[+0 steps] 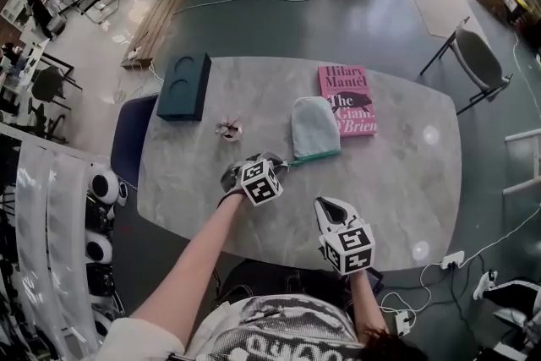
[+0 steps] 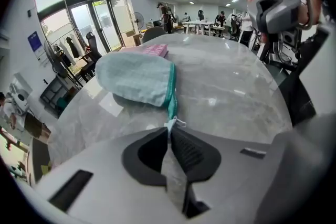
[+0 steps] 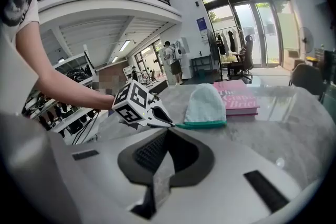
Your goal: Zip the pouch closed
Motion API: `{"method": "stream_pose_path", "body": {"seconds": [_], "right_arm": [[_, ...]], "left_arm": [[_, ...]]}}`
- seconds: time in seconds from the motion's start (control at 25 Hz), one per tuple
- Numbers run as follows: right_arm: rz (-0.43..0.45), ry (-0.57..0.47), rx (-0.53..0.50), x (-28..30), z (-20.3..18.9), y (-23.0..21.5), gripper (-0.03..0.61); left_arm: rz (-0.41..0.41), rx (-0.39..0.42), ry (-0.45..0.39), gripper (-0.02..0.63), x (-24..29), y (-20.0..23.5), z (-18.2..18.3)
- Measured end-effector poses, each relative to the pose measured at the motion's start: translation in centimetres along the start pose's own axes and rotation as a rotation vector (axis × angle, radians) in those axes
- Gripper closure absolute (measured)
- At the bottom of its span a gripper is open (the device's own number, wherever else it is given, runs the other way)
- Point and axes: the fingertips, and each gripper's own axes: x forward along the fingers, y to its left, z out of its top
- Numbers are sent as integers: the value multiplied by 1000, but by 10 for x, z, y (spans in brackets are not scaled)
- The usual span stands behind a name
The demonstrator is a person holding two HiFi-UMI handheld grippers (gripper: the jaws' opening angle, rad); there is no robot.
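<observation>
A pale mint pouch [image 1: 314,125] with a teal zip edge [image 1: 314,155] lies flat on the marble table [image 1: 406,182], its zip edge toward me. My left gripper [image 1: 280,164] points down at the left end of that edge. In the left gripper view its jaws [image 2: 169,127] are pinched together on the small pale zip pull [image 2: 175,122], with the pouch [image 2: 137,77] stretching away beyond. My right gripper [image 1: 329,206] hovers nearer the front edge, apart from the pouch, shut [image 3: 167,132] with nothing between its jaws. The right gripper view shows the pouch [image 3: 205,104] and the left gripper [image 3: 156,115].
A pink book [image 1: 347,100] lies partly under the pouch's far right side. A dark green box [image 1: 184,86] and a small crumpled object [image 1: 228,130] sit at the table's far left. Chairs stand at the left [image 1: 131,135] and far right [image 1: 478,59].
</observation>
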Motion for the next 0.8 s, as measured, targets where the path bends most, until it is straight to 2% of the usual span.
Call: {"method": "stream_pose_path", "body": {"seconds": [0.12,0.28,0.48,0.64,0.8], "right_arm": [[-14,9,4,6,-4,4,578],[-25,25,4,15,-9,13,578],[-35,52,-32,29,-13,24,577],[-46,120,-102,48,-30,26,575],[-42,205,-143,67,-51,28,521]], "left_arm": [[-11,-1,-21,589,-3,-6,2],[-32,-44,-94,591,-18,-19,10],[-62,-31,-130,591,-35,-43,10],[-75,-35,-145,591,-44,-58,4],[-82,-65,-169,592,-55,-68,0]]}}
